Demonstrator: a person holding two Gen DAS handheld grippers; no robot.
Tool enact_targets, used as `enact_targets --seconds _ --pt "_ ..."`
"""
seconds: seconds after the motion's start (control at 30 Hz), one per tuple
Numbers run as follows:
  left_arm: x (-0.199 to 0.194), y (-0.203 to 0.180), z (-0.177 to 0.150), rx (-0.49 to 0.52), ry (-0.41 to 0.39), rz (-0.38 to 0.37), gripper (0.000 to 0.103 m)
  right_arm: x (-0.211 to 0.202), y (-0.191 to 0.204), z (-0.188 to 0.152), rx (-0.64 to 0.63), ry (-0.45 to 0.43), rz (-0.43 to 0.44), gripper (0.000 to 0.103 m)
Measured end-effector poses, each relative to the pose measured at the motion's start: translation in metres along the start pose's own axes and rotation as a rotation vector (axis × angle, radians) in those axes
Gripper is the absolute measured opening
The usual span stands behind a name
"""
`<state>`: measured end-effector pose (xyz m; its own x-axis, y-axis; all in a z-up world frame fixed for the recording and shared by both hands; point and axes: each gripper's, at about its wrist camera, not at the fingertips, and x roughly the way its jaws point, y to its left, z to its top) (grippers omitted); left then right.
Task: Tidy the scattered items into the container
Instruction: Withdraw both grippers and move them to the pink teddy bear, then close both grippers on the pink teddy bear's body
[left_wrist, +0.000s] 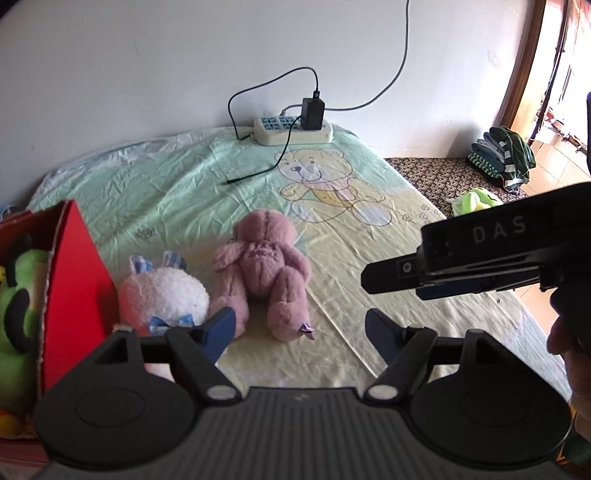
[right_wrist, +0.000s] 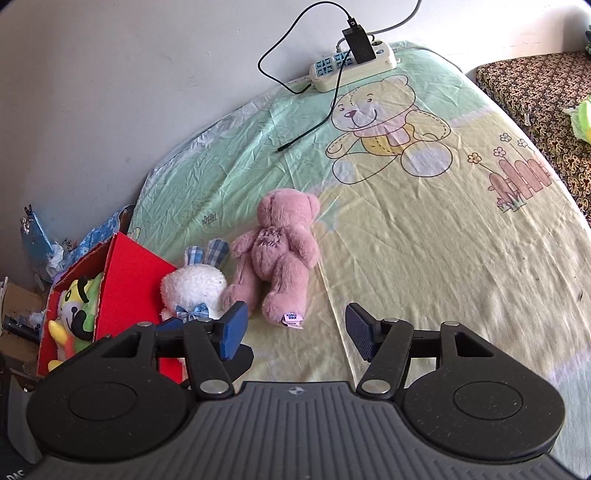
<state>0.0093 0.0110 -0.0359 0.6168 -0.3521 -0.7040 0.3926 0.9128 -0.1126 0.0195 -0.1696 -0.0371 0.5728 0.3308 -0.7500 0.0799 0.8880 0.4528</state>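
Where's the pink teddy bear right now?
The pink teddy bear lies on the bed sheet, left of centre in both wrist views, right beside the white bunny plush, which sits against the red box.

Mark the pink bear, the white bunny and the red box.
pink bear (right_wrist: 280, 254), right wrist view, on its back.
white bunny (right_wrist: 194, 286), right wrist view, on its fluffy body.
red box (right_wrist: 129, 291), right wrist view, on its outer side wall.

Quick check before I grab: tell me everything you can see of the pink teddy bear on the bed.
The pink teddy bear is fuzzy plush with stitched lettering on its torso and a small label on one foot. It lies flat on the bedsheet, head toward the wall, legs toward the grippers. Its side presses against the white bunny plush. Neither gripper touches it.
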Motion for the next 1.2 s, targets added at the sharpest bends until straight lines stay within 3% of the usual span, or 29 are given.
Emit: enact_targets --seconds 0.2,0.3,0.67,0.9,1.03,1.2 --pt "0.028 0.003 0.006 -0.012 0.041 0.076 0.094 0.023 -0.012 0.014 0.049 0.043 0.035 0.063" --pt "0.035 0.004 0.012 -0.015 0.029 0.090 0.096 0.036 -0.016 0.021 0.077 0.050 0.031 0.063" --pt "0.081 0.025 0.021 -0.045 0.038 0.136 0.096 0.083 -0.022 0.040 0.082 0.045 0.019 0.066" --pt "0.110 0.021 0.025 -0.014 0.070 0.077 0.098 0.109 -0.017 0.044 0.048 0.009 0.028 0.066" --pt "0.126 0.013 0.023 0.063 0.070 0.146 0.096 0.121 -0.012 0.046 0.021 -0.001 0.027 0.066" --pt "0.130 0.016 0.023 0.095 0.066 0.142 0.096 0.126 -0.011 0.047 -0.012 -0.017 0.054 0.066"
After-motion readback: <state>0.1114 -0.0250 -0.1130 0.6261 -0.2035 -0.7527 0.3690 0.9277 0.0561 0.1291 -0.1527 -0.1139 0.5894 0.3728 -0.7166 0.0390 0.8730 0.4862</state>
